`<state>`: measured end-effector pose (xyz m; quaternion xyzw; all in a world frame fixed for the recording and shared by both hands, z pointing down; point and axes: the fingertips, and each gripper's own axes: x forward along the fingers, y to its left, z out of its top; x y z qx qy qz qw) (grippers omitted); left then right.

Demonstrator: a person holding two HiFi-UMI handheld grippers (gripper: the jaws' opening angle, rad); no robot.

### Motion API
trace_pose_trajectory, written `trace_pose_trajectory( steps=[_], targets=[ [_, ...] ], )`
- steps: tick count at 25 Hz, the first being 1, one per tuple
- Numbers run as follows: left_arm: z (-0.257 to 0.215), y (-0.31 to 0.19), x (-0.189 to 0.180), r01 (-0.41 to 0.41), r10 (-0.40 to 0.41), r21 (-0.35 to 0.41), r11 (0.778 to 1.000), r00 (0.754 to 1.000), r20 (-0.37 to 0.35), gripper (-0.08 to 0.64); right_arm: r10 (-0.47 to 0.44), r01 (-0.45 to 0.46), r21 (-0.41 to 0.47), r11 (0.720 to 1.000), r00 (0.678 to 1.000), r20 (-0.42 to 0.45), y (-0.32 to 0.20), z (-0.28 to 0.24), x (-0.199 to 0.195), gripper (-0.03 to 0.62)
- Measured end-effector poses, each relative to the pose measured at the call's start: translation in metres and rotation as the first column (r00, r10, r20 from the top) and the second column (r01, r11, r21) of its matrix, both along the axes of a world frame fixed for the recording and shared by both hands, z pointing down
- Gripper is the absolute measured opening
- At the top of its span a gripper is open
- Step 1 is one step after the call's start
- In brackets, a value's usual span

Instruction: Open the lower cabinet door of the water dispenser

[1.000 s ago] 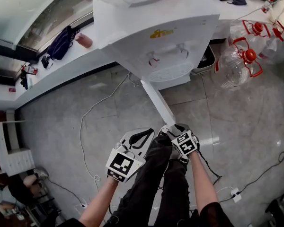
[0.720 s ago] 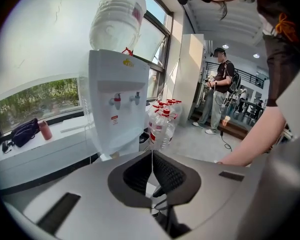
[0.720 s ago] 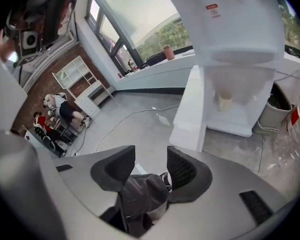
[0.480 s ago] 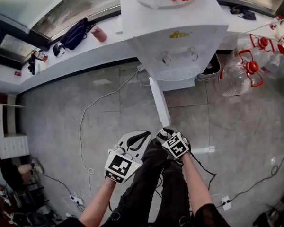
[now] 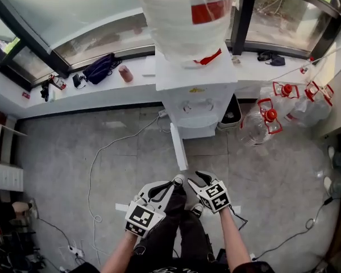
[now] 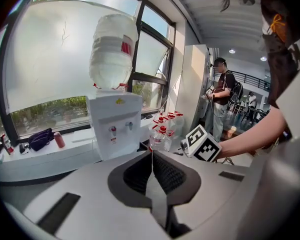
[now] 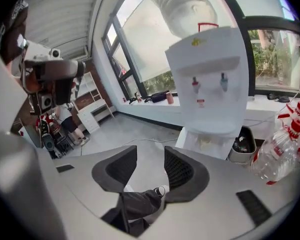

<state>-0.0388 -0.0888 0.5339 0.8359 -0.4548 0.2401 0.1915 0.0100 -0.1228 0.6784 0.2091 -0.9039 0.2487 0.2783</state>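
Note:
The white water dispenser [image 5: 196,104] stands against the window ledge with a big bottle [image 5: 182,16] on top. Its lower cabinet door [image 5: 178,147] is swung wide open toward me and shows edge-on. Both grippers hang over the floor in front of the door's free end, apart from it. My left gripper [image 5: 175,182] is shut, pads together [image 6: 151,156], nothing held. My right gripper [image 5: 198,178] is open [image 7: 150,166]; its jaws have just been closing and nothing is between them. In the right gripper view the dispenser [image 7: 210,94] is ahead with the door [image 7: 184,139] open at its base.
Several clear water bottles with red caps [image 5: 264,121] lie to the right of the dispenser, with a dark bin [image 5: 230,114] beside it. A white cable [image 5: 94,169] trails over the floor at left. A dark bag [image 5: 100,69] rests on the ledge. A person [image 6: 221,99] stands far right.
Both grippers have risen and drawn back from the door's free end. My viewpoint has gone up, so the dispenser looks smaller and farther. The door stays open.

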Motion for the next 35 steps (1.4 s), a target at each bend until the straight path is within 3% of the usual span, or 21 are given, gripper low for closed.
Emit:
trace_pose_trajectory(
  steps=[6, 12, 21, 29, 35],
  targets=[
    [-0.070, 0.033, 0.013, 0.012, -0.012, 0.019, 1.000, 1.000, 0.001, 0.020, -0.005, 0.001, 0.077, 0.997, 0.999, 0.047, 0.017, -0.123, 0.019, 0.186],
    [-0.116, 0.046, 0.025, 0.006, -0.004, 0.052, 0.999, 0.999, -0.042, 0.020, 0.086, -0.105, 0.137, 0.985, 0.987, 0.135, 0.026, -0.205, 0.044, 0.175],
    [-0.155, 0.057, 0.022, -0.071, 0.073, 0.120, 0.990, 0.997, -0.011, 0.020, 0.169, -0.201, 0.152, 0.968, 0.965, 0.200, 0.055, -0.256, 0.048, 0.158],
    [-0.173, 0.112, -0.027, -0.084, 0.090, 0.157, 0.984, 0.995, -0.035, 0.020, 0.192, -0.238, 0.228, 0.944, 0.960, 0.204, 0.103, -0.287, 0.001, 0.158],
    [-0.173, 0.158, -0.065, -0.083, 0.093, 0.157, 0.984, 0.994, -0.055, 0.020, 0.205, -0.254, 0.259, 0.932, 0.958, 0.201, 0.153, -0.308, -0.040, 0.117]
  ],
)
